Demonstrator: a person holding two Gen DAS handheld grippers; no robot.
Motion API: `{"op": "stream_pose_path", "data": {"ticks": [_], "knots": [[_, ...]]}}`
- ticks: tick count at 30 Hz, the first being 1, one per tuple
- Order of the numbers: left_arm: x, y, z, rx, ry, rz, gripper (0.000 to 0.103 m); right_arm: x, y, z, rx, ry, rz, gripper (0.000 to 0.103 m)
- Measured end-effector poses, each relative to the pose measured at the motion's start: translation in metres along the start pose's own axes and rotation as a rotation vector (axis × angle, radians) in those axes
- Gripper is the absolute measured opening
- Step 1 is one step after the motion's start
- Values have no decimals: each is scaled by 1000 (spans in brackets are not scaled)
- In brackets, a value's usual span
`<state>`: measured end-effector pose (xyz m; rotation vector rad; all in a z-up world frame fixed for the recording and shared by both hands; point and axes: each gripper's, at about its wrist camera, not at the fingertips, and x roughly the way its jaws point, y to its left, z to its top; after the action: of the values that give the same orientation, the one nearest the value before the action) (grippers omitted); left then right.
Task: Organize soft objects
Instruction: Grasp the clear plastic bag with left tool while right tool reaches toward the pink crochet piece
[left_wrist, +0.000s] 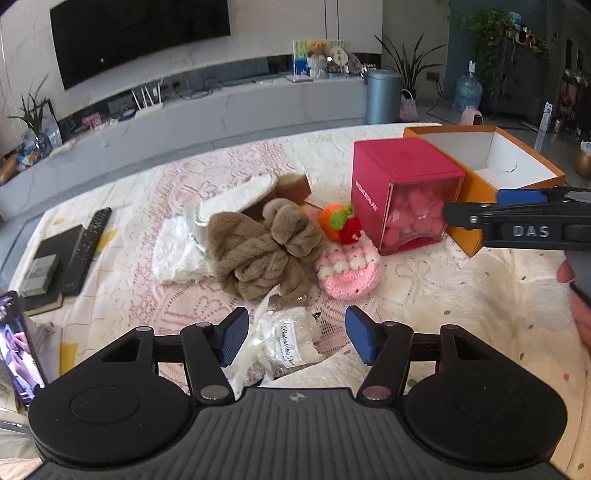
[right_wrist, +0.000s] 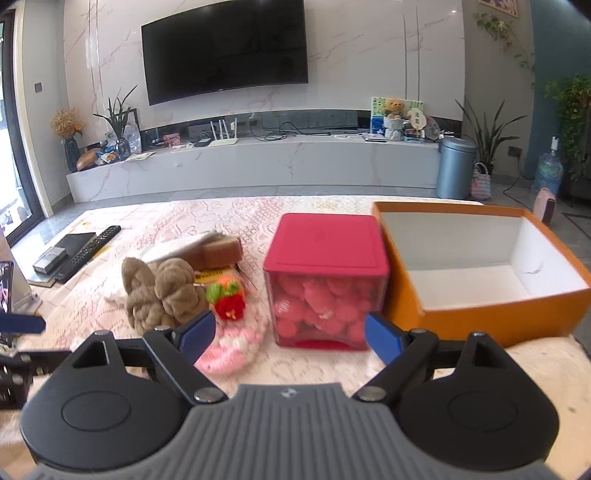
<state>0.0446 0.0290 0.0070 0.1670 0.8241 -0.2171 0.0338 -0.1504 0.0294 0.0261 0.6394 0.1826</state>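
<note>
A pile of soft things lies mid-table: a brown plush scarf, a pink-and-white knitted hat with orange and red pompoms, a white fleecy slipper and a small white bagged item. My left gripper is open, its pads either side of the bagged item. My right gripper is open and empty, just in front of the red box of pink balls and beside the knitted hat. The open orange box stands empty at right.
A remote, a dark book and a small grey box lie at the table's left. A phone stands at the near left edge. The lace cloth covers the table. A TV console runs behind.
</note>
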Motion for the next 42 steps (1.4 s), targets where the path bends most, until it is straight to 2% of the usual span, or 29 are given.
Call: {"op": "stream_pose_path", "data": {"ticks": [2,4,6,9,12,15,19,22,26,29,31,32,35,39,42], "knots": [[9,-5,-4,85,30,13,76,12,3,-5,2,22,6,88],[19,-9,-6,219,80,51,76,20,4,-14,-13,50,4,88],[25,-8,-7,308,102,51,76,26,2,-21,-9,70,5,90],[34,-6,-4,363,120,1,76,35,-2,-26,23,96,9,90],[51,-8,-5,464,176,16,79,39,-4,-27,38,99,13,91],[61,-6,-4,502,220,-27,80,42,-3,-31,29,105,11,92],[76,-7,-5,549,251,-44,86,50,-4,-33,32,127,11,92],[91,1,-7,486,259,-71,86,55,-5,-32,42,134,16,92],[106,12,-9,399,261,-64,87,58,-7,-32,56,146,27,92],[109,13,-10,378,261,-54,87,61,-7,-31,60,150,35,92],[110,14,-10,355,254,-43,83,62,-6,-27,72,160,47,91],[110,14,-10,342,249,-38,76,62,-5,-24,77,158,58,90],[106,13,-12,314,216,9,68,64,4,-14,70,142,97,90],[95,18,-8,229,138,81,66,86,26,-6,12,177,111,90],[85,25,-3,155,75,70,66,109,38,-7,-16,229,105,90]]}}
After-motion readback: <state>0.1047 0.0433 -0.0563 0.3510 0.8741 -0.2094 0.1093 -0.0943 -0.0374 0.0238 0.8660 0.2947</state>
